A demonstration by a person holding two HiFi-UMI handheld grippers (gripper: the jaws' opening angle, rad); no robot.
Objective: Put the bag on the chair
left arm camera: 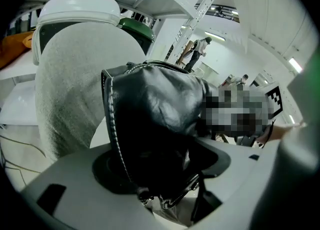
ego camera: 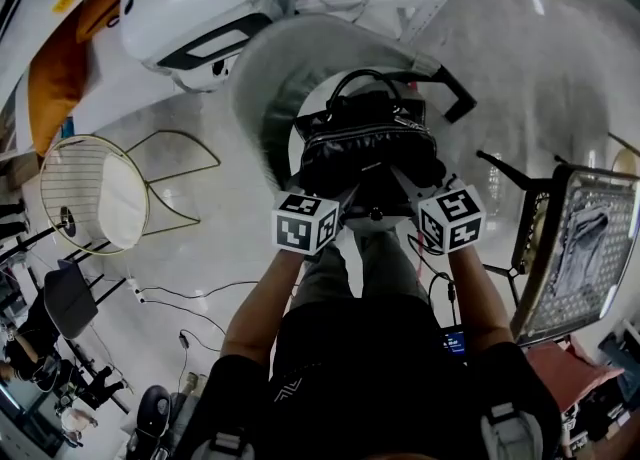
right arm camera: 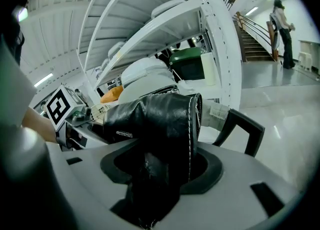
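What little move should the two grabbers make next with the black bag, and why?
Probably ease the black bag down onto the white seat of the chair. The left gripper and right gripper each grip one end directly above the seat, but I cannot tell whether it rests there yet.

We hold one black bag [right arm camera: 160, 119], pinched between the right gripper [right arm camera: 156, 174] jaws. We list behind it: white shelving [right arm camera: 165, 19]; black armrest [right arm camera: 240, 129], right; stairs [right arm camera: 252, 44]; person [right arm camera: 281, 31].
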